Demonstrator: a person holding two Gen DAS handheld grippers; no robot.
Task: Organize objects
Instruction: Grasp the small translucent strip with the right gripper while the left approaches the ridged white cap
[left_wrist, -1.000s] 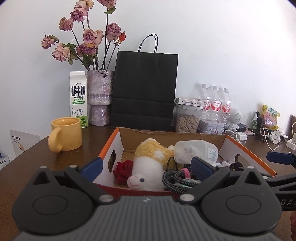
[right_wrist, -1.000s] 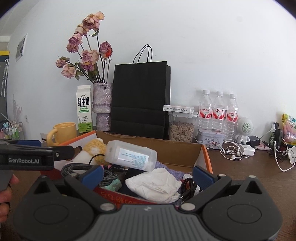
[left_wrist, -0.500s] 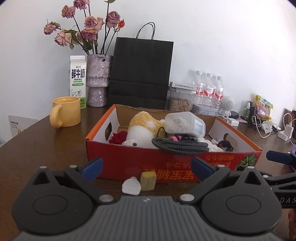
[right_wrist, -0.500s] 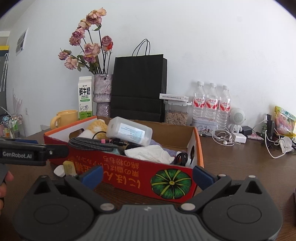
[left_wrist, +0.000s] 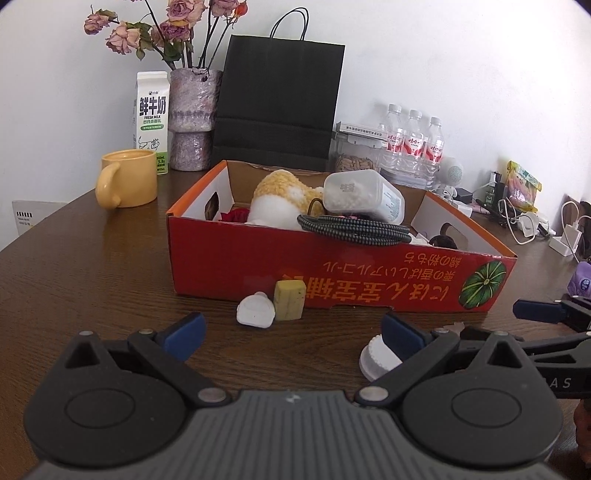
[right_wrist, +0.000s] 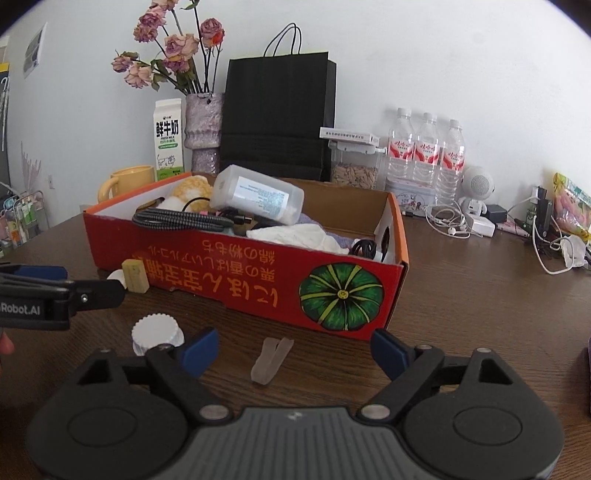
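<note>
A red cardboard box (left_wrist: 332, 266) with a pumpkin picture stands on the brown table, holding a plush toy (left_wrist: 280, 199), a plastic bottle (right_wrist: 258, 199), a braided cable (left_wrist: 354, 227) and a white cloth (right_wrist: 299, 236). In front of it lie a yellow block (left_wrist: 290, 299), a white plug (left_wrist: 255, 310), a white ribbed cap (right_wrist: 157, 332) and a translucent clip (right_wrist: 271, 358). My left gripper (left_wrist: 291, 332) is open and holds nothing; the cap sits by its right finger. My right gripper (right_wrist: 293, 347) is closing, the clip lying on the table between its fingers, untouched.
Behind the box stand a yellow mug (left_wrist: 127, 179), a milk carton (left_wrist: 152, 118), a vase of dried roses (left_wrist: 194, 118), a black paper bag (left_wrist: 277, 107) and three water bottles (left_wrist: 412, 147). Chargers and tangled cables (right_wrist: 454, 221) crowd the right side.
Both grippers have drawn back from over the box and sunk toward the table in front of it. The small items there came into view. The right jaws stand a little narrower.
</note>
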